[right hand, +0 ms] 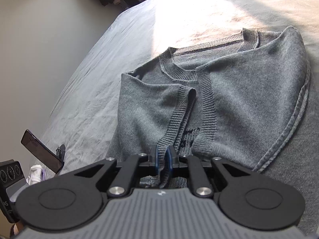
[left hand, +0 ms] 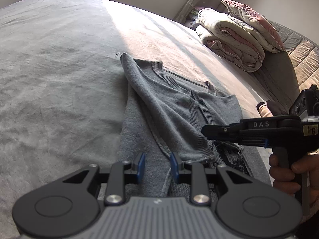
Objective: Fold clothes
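Left wrist view: the grey sweater (left hand: pixel 169 107) lies on the bed (left hand: pixel 59 69), partly folded, with one side turned over toward the middle and its ribbed neckline facing away. The left tool (left hand: pixel 157 165) hovers low over the near part of the garment with its blue pads (left hand: pixel 142 164) standing well apart and nothing between them, so it is wide and empty. The right tool (left hand: pixel 207 130) comes in from the right edge, held by a hand (left hand: pixel 287 169), and its tip meets the ribbed cuff of the folded-over part; whether it actually pinches the cloth cannot be told from here. A rolled quilt (left hand: pixel 233 39) and a pillow (left hand: pixel 253 22) sit well apart at the head of the bed.

Right wrist view: the right tool (right hand: pixel 162 159) is narrow, its pads closed on a ribbed cuff (right hand: pixel 175 119) of the sweater (right hand: pixel 249 89), with a strip of the knit running back between the jaws. Both sleeves look turned in over the chest, their ribbed ends nearly meeting in the middle, and a dark pattern (right hand: pixel 189 139) shows in the gap between them.

The step in hand looks like the laying-in of the sleeve. The next move probably calls for setting this cuff down flat and straight, letting it go, then having both tools take the hem to fold the body up toward the neckline. The soft knit may bunch or drag if it is pulled sideways.
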A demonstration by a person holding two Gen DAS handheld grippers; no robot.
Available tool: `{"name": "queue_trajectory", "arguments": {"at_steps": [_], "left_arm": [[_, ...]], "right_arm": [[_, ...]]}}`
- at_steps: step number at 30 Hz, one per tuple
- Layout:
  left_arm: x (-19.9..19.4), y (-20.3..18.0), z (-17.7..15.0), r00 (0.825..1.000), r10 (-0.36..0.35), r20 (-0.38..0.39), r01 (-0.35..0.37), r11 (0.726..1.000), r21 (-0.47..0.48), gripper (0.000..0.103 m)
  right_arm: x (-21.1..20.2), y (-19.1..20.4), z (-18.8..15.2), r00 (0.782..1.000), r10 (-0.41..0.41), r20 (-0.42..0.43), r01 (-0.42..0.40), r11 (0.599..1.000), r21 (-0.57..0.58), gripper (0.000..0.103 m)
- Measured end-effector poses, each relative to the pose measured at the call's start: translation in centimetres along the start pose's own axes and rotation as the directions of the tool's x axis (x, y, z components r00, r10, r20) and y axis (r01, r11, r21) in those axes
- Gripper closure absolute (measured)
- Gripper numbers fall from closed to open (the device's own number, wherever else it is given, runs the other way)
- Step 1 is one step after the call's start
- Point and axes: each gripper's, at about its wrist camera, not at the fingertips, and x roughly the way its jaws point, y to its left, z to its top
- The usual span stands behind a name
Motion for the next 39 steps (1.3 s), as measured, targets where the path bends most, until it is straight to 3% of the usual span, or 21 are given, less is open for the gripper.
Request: {"name": "queue_trajectory", "arguments": {"at_steps": [2,3,5,8,11,15,19,25,30,32,34,37,39], "left_arm": [[0.0,0.0,0.0,1.0,0.006,0.001,-0.006,1.0,0.001,0.076],[0.0,-0.1,0.0,1.0,0.007,0.001,-0.007,1.0,0.002,0.076],[0.1,0.0,-0.1,1.0,0.009,-0.002,-0.009,1.0,0.003,0.076],[0.3,-0.1,-0.2,1.0,0.015,-0.007,-0.015,1.0,0.011,0.076],[0.2,-0.1,-0.2,1.0,0.017,-0.003,-0.017,1.0,0.006,0.076],[0.1,-0.2,-0.2,1.0,0.021,0.007,-0.021,1.0,0.001,0.076],[0.0,0.0,-0.2,1.0,0.021,0.009,-0.021,1.0,-0.007,0.076],[-0.3,0.0,0.0,1.0,0.023,0.013,-0.022,1.0,-0.012,0.076],[-1.2,0.9,0.3,0.998,0.033,0.045,-0.031,0.998,-0.046,0.076],[-1.5,1.4,0.4,0.998,0.044,0.05,-0.041,0.998,-0.055,0.076],[-1.7,1.7,0.5,0.997,0.054,0.05,-0.051,0.997,-0.063,0.076],[-1.7,2.0,0.5,0.997,0.064,0.045,-0.061,0.996,-0.068,0.076],[-1.6,2.1,0.5,0.997,0.076,0.035,-0.073,0.996,-0.059,0.076]], "right_arm": [[0.7,-0.1,1.1,0.999,-0.047,0.024,0.047,0.999,-0.017,0.082],[1.0,-0.2,1.7,0.997,-0.07,0.036,0.071,0.997,-0.026,0.072],[1.7,-0.3,2.8,0.992,-0.112,0.059,0.115,0.993,-0.04,0.063],[3.1,-0.2,3.4,0.987,-0.143,0.079,0.148,0.986,-0.073,0.063],[4.1,0.7,3.2,0.975,-0.191,0.111,0.206,0.968,-0.146,0.098],[2.6,2.4,3.1,0.957,-0.199,0.212,0.243,0.948,-0.207,0.098],[0.5,2.4,3.4,0.922,-0.244,0.3,0.313,0.927,-0.208,0.098],[1.8,-0.5,2.7,0.921,-0.341,0.189,0.375,0.909,-0.185,0.098],[1.6,0.2,2.7,0.924,-0.337,0.182,0.373,0.9,-0.225,0.095],[1.4,0.7,2.9,0.922,-0.339,0.188,0.379,0.89,-0.254,0.087],[1.3,1.0,3.2,0.919,-0.341,0.198,0.385,0.882,-0.272,0.087],[1.3,0.6,4.4,0.93,-0.312,0.196,0.356,0.9,-0.252,0.087],[1.8,0.8,5.4,0.951,-0.257,0.169,0.293,0.925,-0.243,0.086]]}}
